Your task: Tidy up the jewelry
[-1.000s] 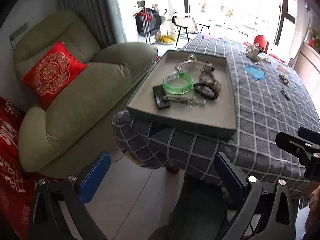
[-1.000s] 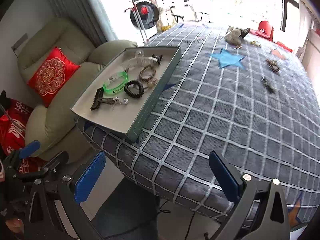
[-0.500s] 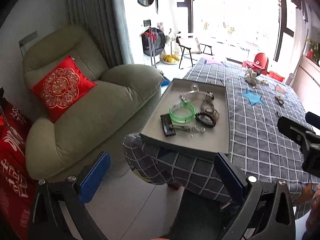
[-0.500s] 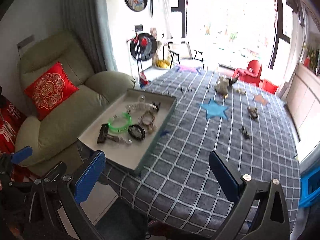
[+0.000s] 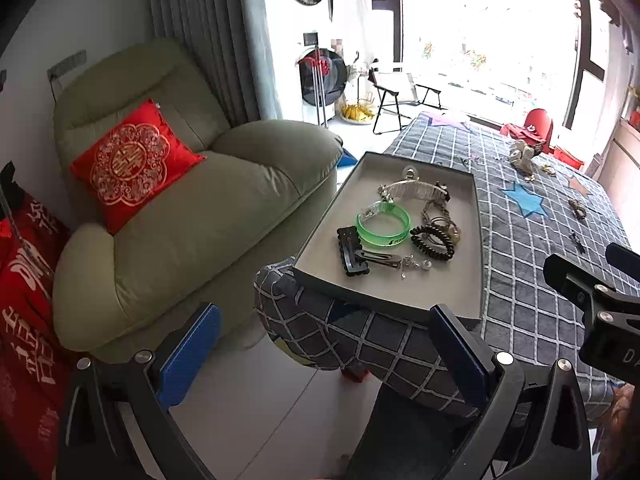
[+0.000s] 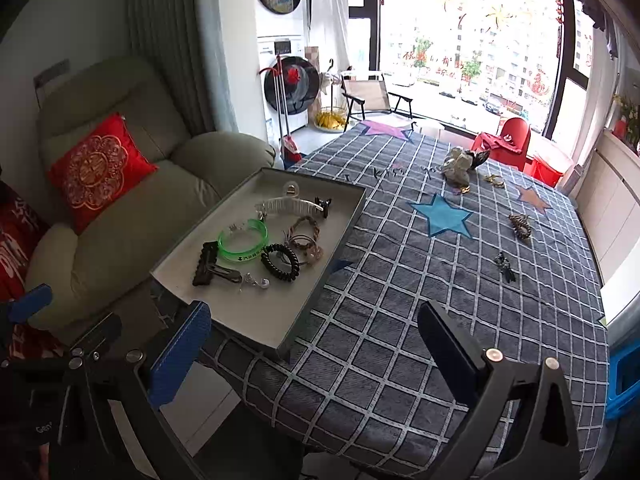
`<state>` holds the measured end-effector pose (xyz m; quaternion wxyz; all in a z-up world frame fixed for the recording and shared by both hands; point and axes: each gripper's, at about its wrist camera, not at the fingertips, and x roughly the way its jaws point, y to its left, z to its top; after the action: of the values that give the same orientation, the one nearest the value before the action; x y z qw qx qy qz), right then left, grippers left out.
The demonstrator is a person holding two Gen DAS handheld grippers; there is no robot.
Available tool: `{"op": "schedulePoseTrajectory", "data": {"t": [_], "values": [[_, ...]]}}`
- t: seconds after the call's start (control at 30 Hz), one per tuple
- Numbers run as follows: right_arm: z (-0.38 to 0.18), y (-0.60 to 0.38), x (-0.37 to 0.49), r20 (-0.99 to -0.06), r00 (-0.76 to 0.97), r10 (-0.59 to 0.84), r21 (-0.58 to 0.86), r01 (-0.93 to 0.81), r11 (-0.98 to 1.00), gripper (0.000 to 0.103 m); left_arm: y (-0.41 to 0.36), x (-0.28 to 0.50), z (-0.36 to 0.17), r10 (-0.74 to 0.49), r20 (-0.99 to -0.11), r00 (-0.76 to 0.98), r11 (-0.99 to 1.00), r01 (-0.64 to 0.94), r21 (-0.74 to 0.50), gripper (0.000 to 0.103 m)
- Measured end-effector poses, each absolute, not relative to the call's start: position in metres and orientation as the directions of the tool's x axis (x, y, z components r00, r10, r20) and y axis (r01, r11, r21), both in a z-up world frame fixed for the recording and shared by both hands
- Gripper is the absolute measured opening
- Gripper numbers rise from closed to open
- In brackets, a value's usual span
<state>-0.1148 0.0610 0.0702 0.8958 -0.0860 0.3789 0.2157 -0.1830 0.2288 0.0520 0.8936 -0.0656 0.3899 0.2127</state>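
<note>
both claws [image 5: 324, 344] [image 6: 314, 340] wide and empty, green bangle's [image 6: 243, 240] black print unreadable

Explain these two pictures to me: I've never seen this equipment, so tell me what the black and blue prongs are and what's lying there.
No robot here: a person carries one hand-held gripper in each hand, each with a camera looking along its two blue-padded fingers. The left hand-held gripper and the right hand-held gripper are both open and hold nothing. On the checked tablecloth sits a grey tray with a green bangle, a black coil hair tie and hair clips. A few small pieces lie loose on the cloth.
</note>
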Motion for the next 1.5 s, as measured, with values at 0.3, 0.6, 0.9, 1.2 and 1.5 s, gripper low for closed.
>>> {"op": "schedulePoseTrajectory", "data": {"t": [0.3,0.6,0.9,1.2,1.5], "values": [[0.048,0.065,-0.077,-0.753,0.588,0.296,0.011,-0.439,0.899,0.103,0.230,-0.140,0.023,0.318,-0.785,0.531,0.901,-0.426,0.077,0.103],[0.031,0.066,-0.036,-0.796,0.537,0.280,0.028,-0.429,0.903,0.103,0.231,-0.099,0.008,0.298,-0.818,0.492,0.907,-0.413,0.082,0.103],[0.018,0.076,-0.016,-0.825,0.486,0.287,0.041,-0.456,0.889,0.103,0.232,-0.079,0.001,0.289,-0.835,0.468,0.909,-0.408,0.086,0.103],[0.014,0.083,-0.007,-0.835,0.470,0.285,0.040,-0.466,0.884,0.103,0.237,-0.072,-0.004,0.282,-0.848,0.450,0.906,-0.416,0.080,0.103],[0.011,0.085,-0.006,-0.840,0.463,0.283,0.040,-0.468,0.883,0.103,0.240,-0.070,-0.008,0.277,-0.854,0.440,0.906,-0.416,0.079,0.103]]}}
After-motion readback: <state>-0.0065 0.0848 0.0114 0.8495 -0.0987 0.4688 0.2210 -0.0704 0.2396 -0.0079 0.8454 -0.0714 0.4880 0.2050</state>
